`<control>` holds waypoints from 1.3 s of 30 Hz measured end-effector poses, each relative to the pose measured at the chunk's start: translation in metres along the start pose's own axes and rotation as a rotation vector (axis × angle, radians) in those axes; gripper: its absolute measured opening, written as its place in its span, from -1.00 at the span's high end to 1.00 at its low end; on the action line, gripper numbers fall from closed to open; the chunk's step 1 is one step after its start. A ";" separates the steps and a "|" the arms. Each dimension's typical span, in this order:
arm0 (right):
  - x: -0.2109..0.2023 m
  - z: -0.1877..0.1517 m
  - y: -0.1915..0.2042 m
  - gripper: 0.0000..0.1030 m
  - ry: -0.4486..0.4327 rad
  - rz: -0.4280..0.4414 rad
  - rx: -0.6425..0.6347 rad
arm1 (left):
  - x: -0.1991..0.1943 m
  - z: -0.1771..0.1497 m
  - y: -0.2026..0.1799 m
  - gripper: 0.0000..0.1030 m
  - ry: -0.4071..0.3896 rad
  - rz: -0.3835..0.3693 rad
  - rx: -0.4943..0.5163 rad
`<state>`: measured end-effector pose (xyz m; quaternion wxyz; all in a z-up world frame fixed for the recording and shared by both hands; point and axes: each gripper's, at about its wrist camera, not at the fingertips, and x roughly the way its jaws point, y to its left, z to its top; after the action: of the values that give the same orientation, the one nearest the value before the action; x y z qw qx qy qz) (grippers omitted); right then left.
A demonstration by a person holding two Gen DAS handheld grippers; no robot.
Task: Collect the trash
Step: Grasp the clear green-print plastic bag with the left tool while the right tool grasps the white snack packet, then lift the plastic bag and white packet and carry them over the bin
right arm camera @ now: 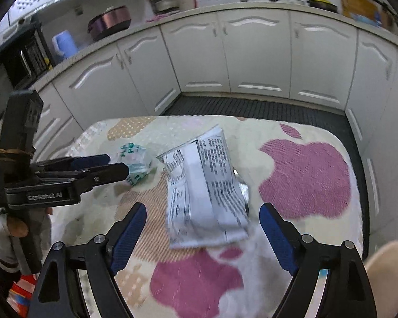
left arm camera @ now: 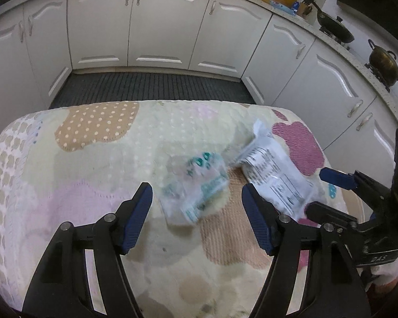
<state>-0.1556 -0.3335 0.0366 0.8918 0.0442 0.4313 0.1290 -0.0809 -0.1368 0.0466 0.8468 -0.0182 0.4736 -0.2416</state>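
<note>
Patterned cloth-covered surface (left arm camera: 98, 164). White printed wrapper (right arm camera: 204, 190), flat near the middle, toward the right edge. Clear crumpled wrapper with green print (left arm camera: 196, 182), just left of it, touching or nearly so. Left gripper (left arm camera: 197, 212): fingers spread apart, empty, framing the clear wrapper. Right gripper (right arm camera: 203, 234): fingers spread apart, empty, framing the white wrapper's near end.

White panelled cabinet doors (left arm camera: 159, 26) are ranged in a U beneath a speckled pale countertop (right arm camera: 172, 18). A dark ribbed floor mat (left arm camera: 151, 87) is laid below. A pastel patchwork cloth (left arm camera: 92, 159) is spread in front.
</note>
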 end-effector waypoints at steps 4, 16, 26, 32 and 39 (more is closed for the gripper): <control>0.025 0.010 -0.001 -0.66 0.031 -0.003 -0.022 | 0.013 0.004 0.004 -0.34 0.020 -0.002 0.003; 0.041 0.006 0.006 0.08 0.035 0.022 -0.020 | 0.029 0.001 -0.003 0.44 0.042 -0.021 0.015; -0.004 -0.017 0.021 0.15 -0.026 -0.001 -0.021 | -0.003 -0.020 -0.020 0.49 0.004 -0.026 0.013; -0.034 -0.033 0.028 0.15 -0.054 -0.035 -0.025 | -0.026 -0.036 -0.043 0.49 -0.035 -0.013 0.048; -0.073 -0.055 0.020 0.15 -0.095 -0.070 0.018 | -0.043 -0.054 -0.074 0.49 -0.066 -0.013 0.105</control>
<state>-0.2458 -0.3356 0.0615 0.9148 0.0431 0.3909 0.0919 -0.1722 -0.1734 0.0705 0.8601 0.0150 0.4321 -0.2708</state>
